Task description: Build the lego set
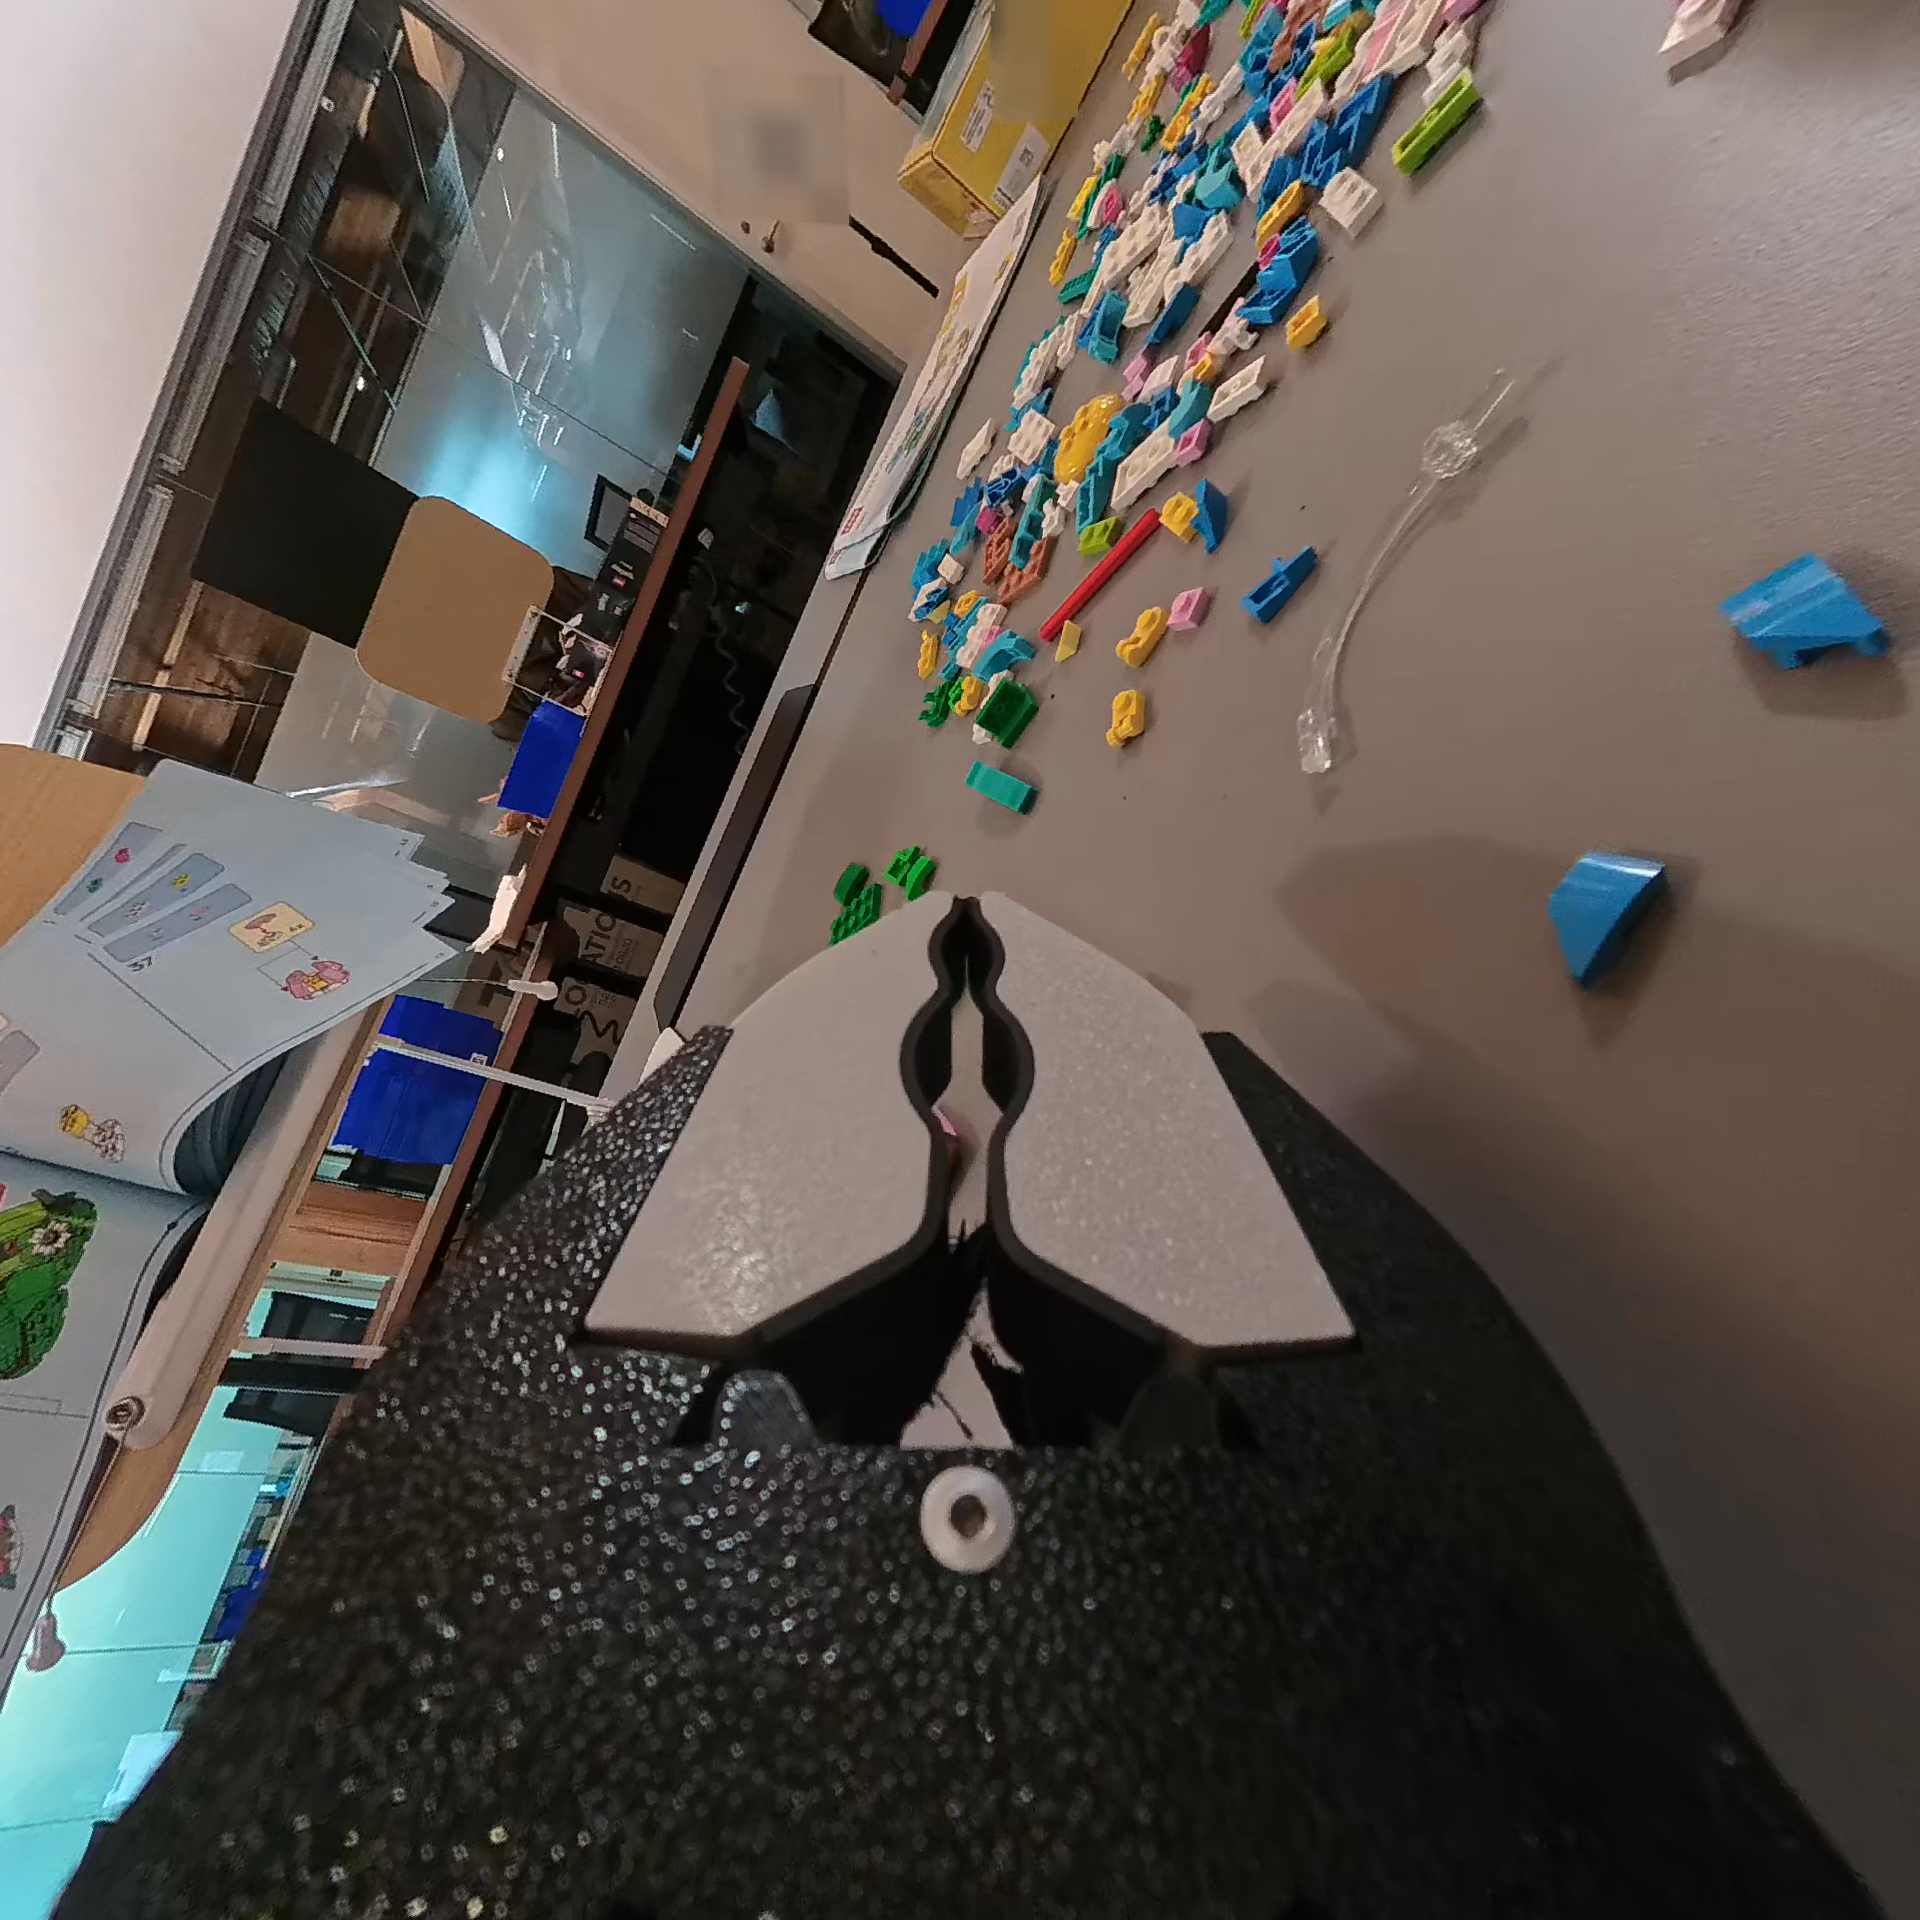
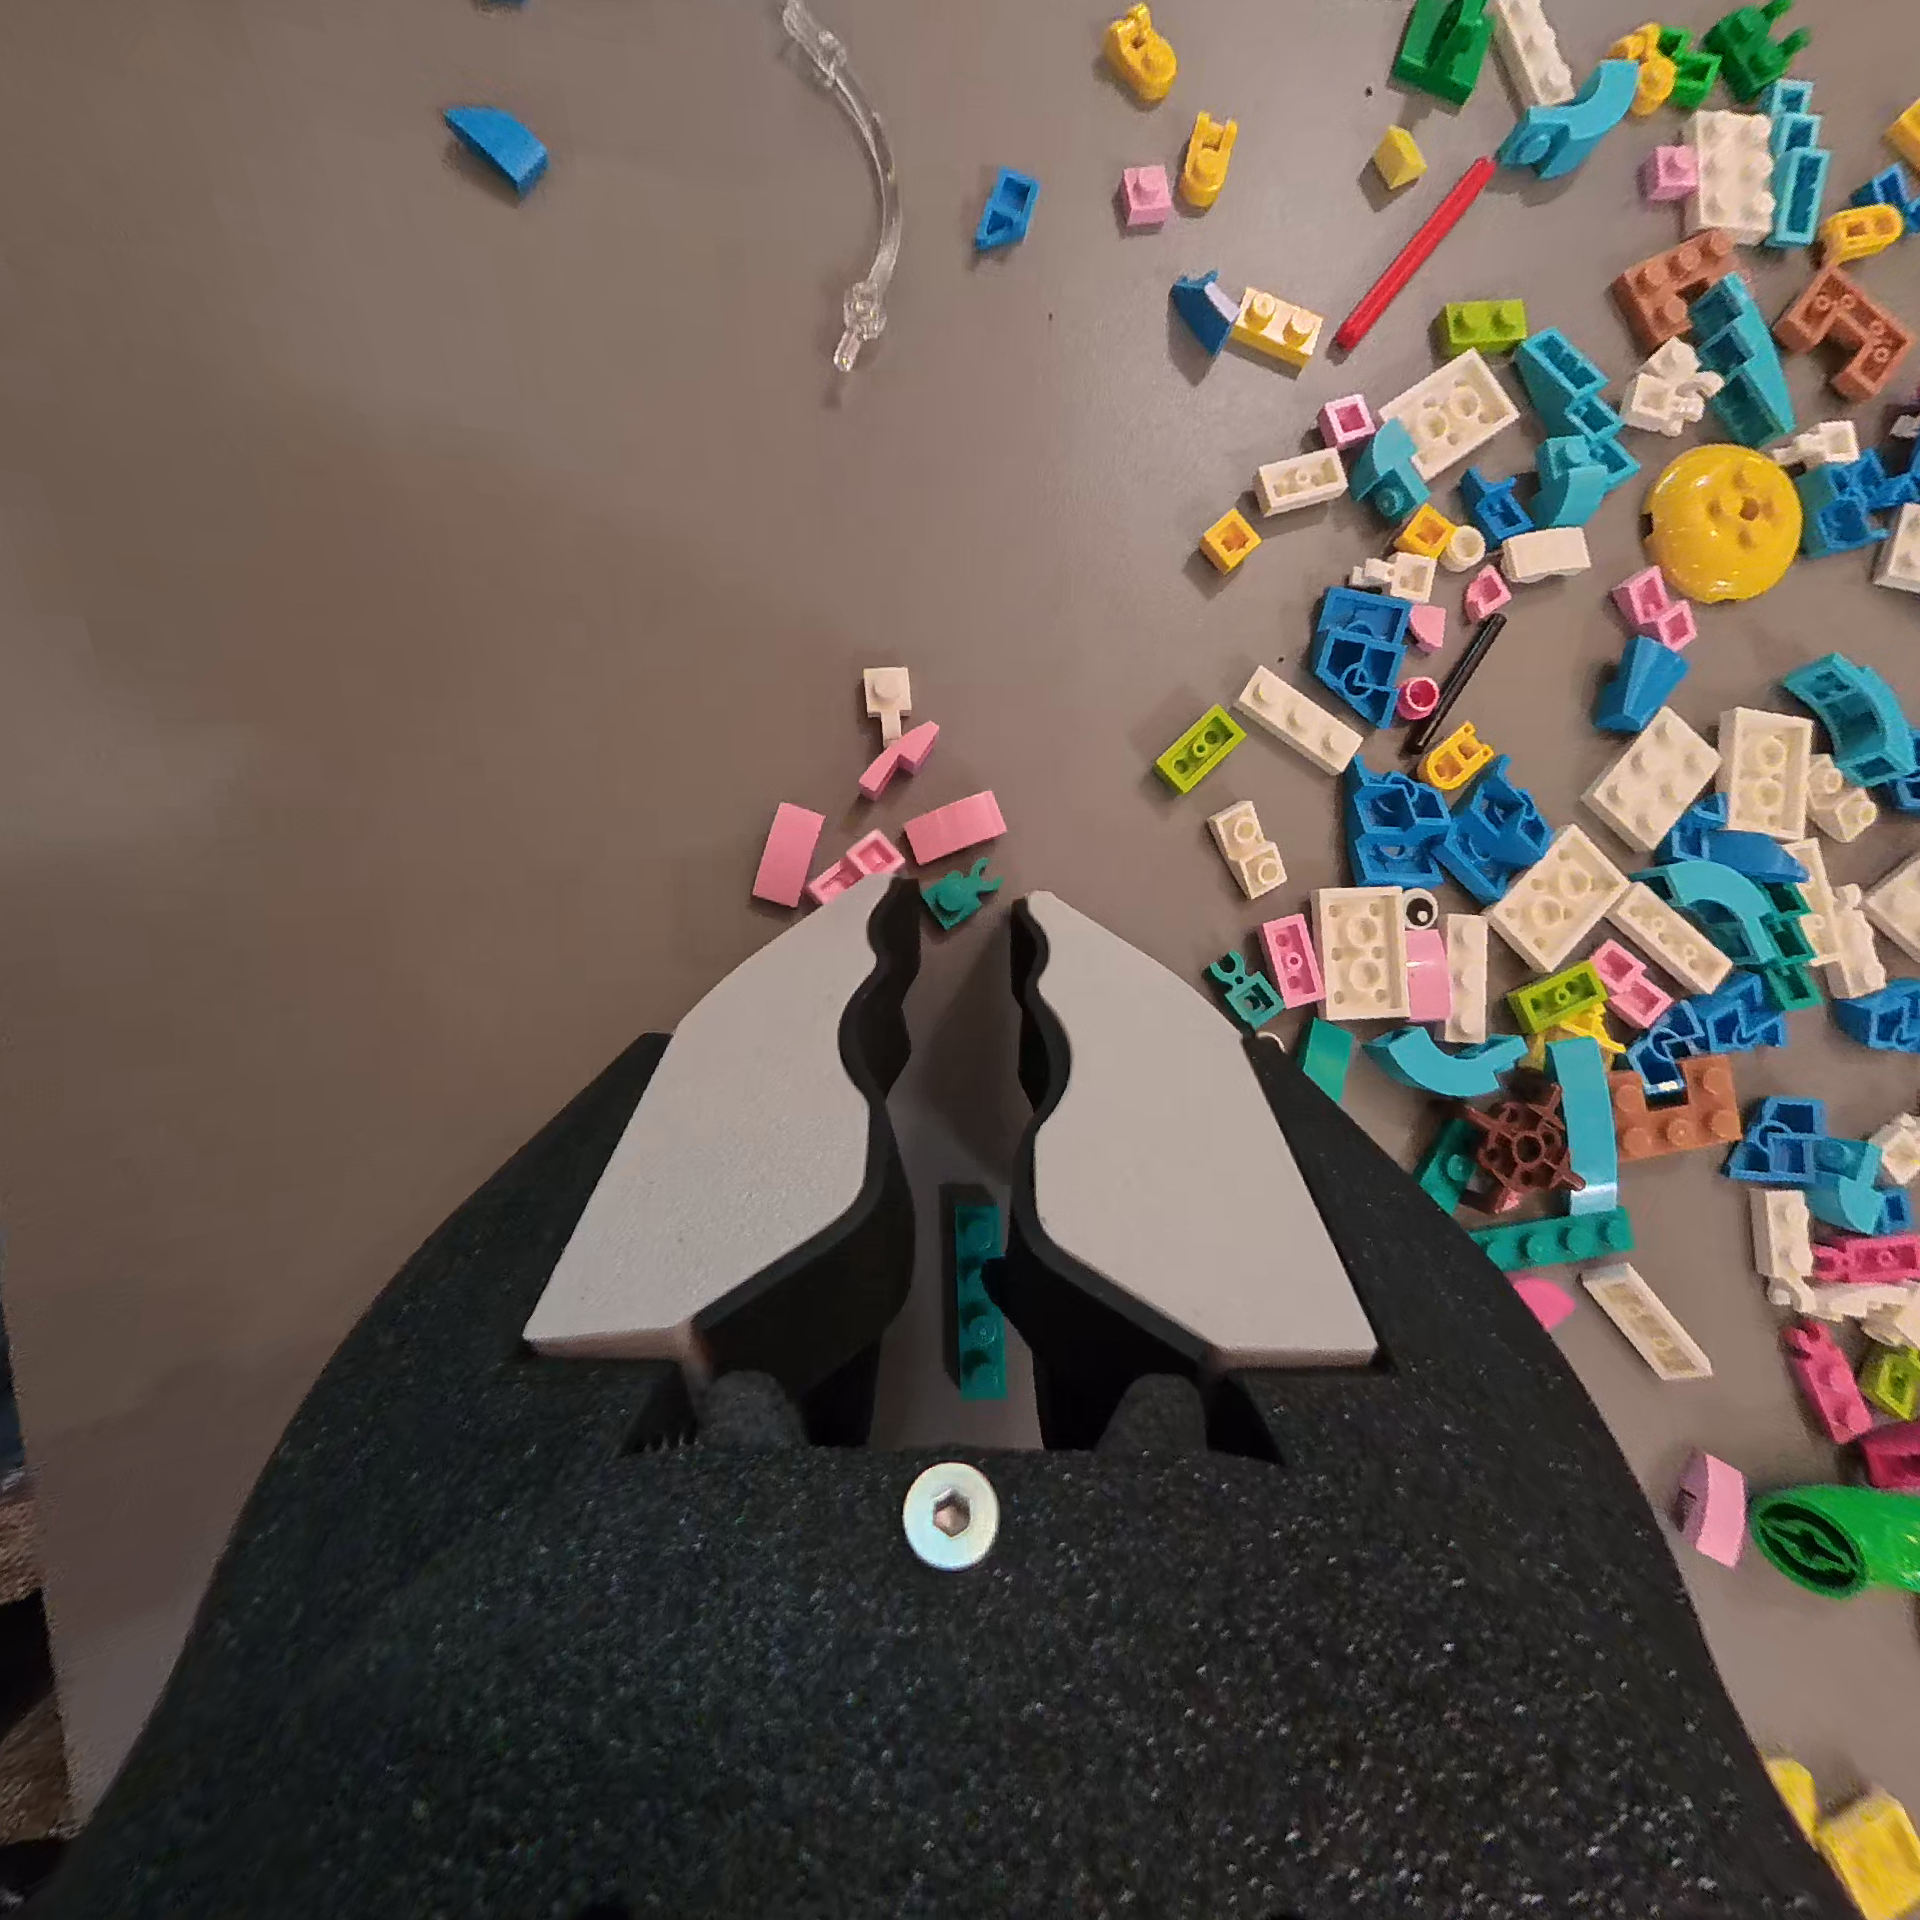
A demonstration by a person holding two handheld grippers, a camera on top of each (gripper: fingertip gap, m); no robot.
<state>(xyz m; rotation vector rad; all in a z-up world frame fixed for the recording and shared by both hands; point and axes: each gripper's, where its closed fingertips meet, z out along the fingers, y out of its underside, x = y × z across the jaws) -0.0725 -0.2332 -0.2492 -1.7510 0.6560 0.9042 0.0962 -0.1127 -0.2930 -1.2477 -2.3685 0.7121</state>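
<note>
Looking across the grey bench (image 2: 416, 623), you see almost nothing built yet: the great spread of loose bricks (image 2: 1558, 831) lies unsorted over its right side, so by my reading the lego set is barely begun and nearly every step is left. An open instruction booklet (image 1: 208, 935) stands beside the bench edge in the left wrist view, and a yellow box (image 1: 997, 125) sits at the far end beyond the pile. Your left hand-held gripper (image 1: 968, 914) is tilted above the bench with its jaws clenched together; a speck of pink shows deep in the gap, but you cannot tell whether that is a held piece. Your right hand-held gripper (image 2: 966, 904) is released, jaws parted, grasping nothing, poised over a small cluster of pink pieces (image 2: 883, 821) set apart from the main pile. Under its gap lies a teal plate (image 2: 977, 1288) on the bench, and just beyond its fingertips a tiny teal piece (image 2: 961, 894). That separated cluster looks like your first sub-assembly, still waiting as loose parts.
</note>
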